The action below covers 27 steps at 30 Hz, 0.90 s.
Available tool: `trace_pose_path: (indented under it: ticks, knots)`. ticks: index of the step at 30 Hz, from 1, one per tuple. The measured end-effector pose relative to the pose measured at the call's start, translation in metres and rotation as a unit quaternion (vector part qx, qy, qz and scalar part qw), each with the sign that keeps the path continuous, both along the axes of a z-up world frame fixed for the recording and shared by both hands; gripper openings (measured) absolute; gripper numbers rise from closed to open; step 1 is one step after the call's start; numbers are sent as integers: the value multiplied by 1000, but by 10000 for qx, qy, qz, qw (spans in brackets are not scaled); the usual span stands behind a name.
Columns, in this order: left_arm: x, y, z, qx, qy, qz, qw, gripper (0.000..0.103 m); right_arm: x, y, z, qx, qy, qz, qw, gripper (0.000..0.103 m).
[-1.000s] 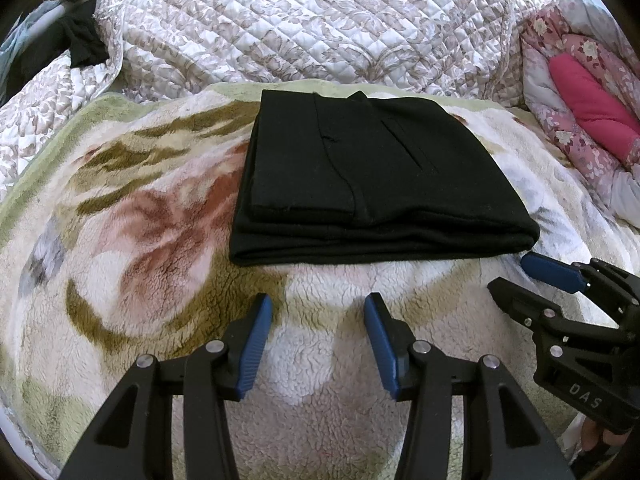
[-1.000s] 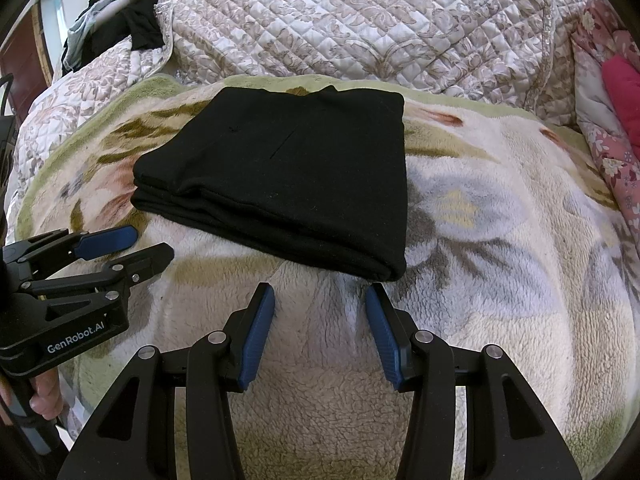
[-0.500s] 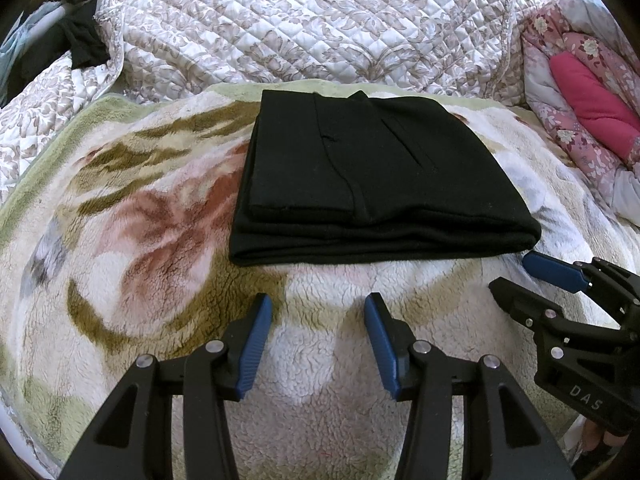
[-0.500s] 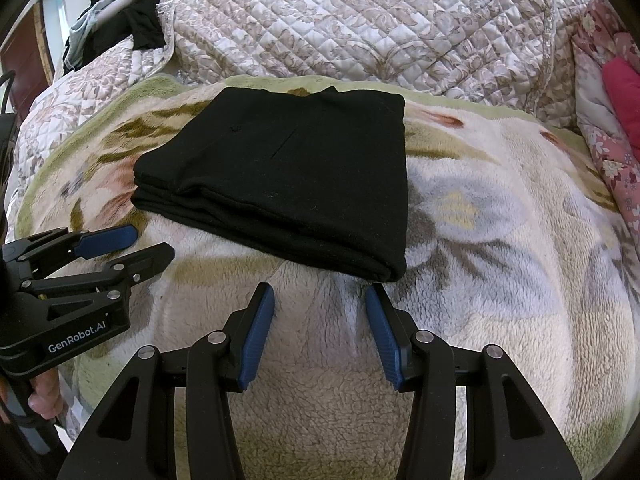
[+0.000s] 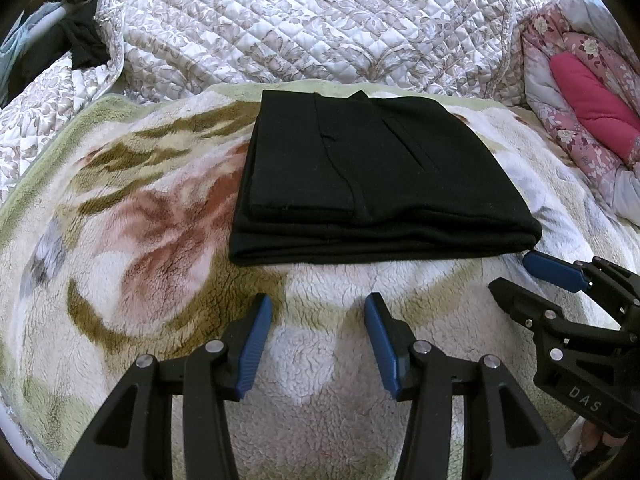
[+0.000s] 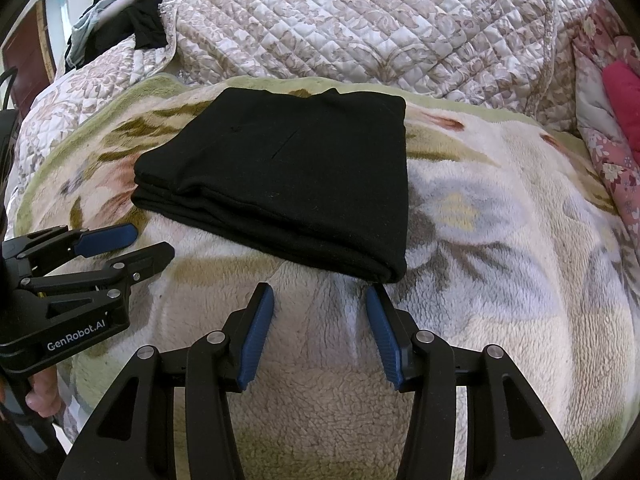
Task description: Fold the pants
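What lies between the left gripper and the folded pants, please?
Only bare fleece blanket: in the left wrist view nothing sits between the open left gripper and the pants.

Dark clothes [image 5: 76, 42] at far left run off frame; what they are is unclear. Pink quilt [image 5: 580, 92] cut by right edge. Blanket [image 6: 500, 240] under pants [image 6: 288, 176] hidden.

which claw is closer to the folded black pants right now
Right, narrowly. The right claw sits just short of the black pants, by the near right corner, one tip almost touching. The left claw hovers off the near edge with a wider strip of blanket between. Both open, empty.
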<state>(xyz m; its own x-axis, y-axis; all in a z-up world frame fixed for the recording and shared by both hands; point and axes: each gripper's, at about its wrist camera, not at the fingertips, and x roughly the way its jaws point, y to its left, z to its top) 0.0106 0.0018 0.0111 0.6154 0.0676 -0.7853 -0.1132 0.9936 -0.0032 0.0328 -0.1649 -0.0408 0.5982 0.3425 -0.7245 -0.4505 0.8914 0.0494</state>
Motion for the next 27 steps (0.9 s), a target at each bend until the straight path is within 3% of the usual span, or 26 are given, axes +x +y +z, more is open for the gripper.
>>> trace_pose_path:
  ticks: [27]
  knots:
    - [0, 0, 0, -4, 8, 9, 10000, 52, 2, 1, 0, -35, -219, 26, 9998, 50]
